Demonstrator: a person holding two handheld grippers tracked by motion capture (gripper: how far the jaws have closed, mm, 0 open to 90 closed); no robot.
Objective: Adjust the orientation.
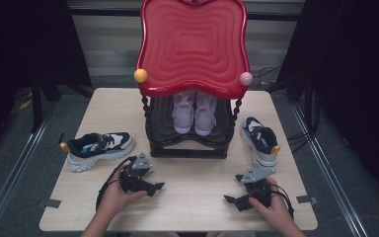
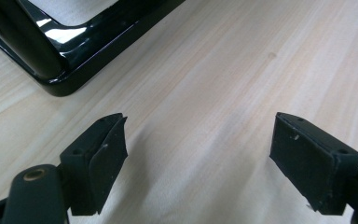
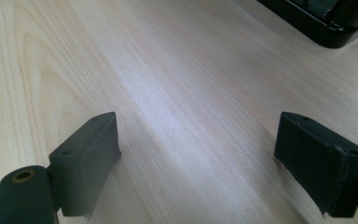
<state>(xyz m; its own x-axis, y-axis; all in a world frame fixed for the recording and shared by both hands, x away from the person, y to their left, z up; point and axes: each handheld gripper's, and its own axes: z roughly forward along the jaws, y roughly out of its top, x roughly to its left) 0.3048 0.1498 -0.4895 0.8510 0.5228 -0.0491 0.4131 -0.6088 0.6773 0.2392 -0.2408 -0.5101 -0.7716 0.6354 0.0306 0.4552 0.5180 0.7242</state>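
My left gripper (image 1: 153, 180) rests low over the wooden table (image 1: 192, 212) at the front left, held in a hand. In the left gripper view its jaws (image 2: 198, 149) stand wide apart over bare wood, open and holding nothing. At the front right, my right gripper (image 1: 233, 188) points toward the middle of the table. The right gripper view shows it (image 3: 198, 154) open as well, with only tabletop between its pads. A navy and white sneaker (image 1: 98, 148) lies to the left of the rack. Its mate (image 1: 260, 140) lies to the right, just beyond the right gripper.
A black shoe rack (image 1: 187, 148) with a red wavy top (image 1: 192, 44) stands at the table's middle back, with a pair of pink shoes (image 1: 195, 113) on its lower shelf. Its glossy base shows in the left gripper view (image 2: 74, 70) and the right gripper view (image 3: 326, 28).
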